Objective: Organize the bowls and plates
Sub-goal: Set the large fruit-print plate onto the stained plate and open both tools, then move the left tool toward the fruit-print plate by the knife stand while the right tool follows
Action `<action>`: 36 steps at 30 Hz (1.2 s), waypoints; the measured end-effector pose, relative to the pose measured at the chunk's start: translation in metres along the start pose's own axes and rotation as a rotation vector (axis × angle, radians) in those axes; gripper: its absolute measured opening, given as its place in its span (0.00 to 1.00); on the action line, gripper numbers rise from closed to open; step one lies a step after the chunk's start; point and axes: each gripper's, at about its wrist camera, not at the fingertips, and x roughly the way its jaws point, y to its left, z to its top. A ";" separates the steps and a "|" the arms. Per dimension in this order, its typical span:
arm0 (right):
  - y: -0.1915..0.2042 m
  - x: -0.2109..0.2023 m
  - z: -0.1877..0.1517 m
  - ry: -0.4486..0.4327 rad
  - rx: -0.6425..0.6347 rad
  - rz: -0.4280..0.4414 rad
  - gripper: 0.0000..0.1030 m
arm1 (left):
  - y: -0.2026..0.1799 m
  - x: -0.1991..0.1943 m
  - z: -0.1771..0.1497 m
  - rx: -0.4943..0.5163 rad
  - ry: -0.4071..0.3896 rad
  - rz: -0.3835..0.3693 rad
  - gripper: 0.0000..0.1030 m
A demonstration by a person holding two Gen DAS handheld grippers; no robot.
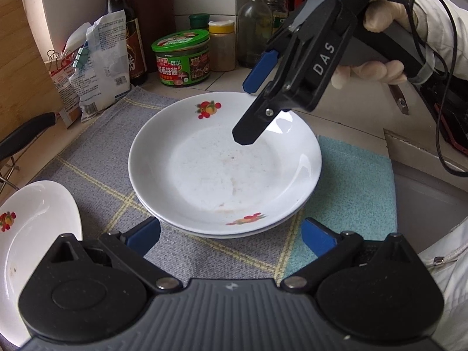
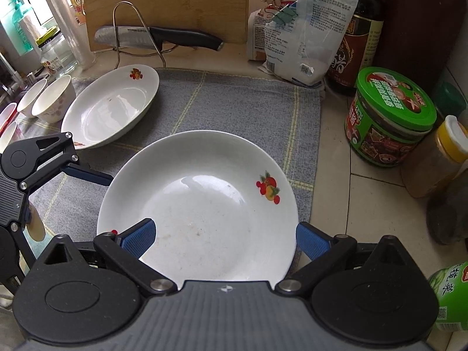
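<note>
step: stacking plates | my left tool (image 1: pixel 231 238) open, empty | my right tool (image 2: pixel 225 238) open above stacked plates (image 1: pixel 225 163) on grey cloth | next: fetch loose plate (image 2: pixel 111 106) lying left, add it

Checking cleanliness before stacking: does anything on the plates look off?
Yes. The top plate of the stack on the grey cloth shows faint brownish smears and specks across its centre, so it looks unwashed. No chips or cracks show.

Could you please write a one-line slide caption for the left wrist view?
Open left claw faces two stacked plates on a checked cloth; open right claw hovers above them.
</note>
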 end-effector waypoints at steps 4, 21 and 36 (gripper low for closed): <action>0.020 -0.003 -0.002 -0.028 -0.068 -0.084 1.00 | -0.001 -0.007 0.000 -0.018 -0.029 0.045 0.99; 0.082 -0.020 -0.009 -0.246 -0.096 -0.127 1.00 | 0.012 -0.080 -0.024 -0.377 -0.082 0.372 0.99; 0.185 0.035 0.025 -0.204 -0.213 -0.125 1.00 | 0.100 -0.143 -0.081 -0.470 -0.089 0.475 0.99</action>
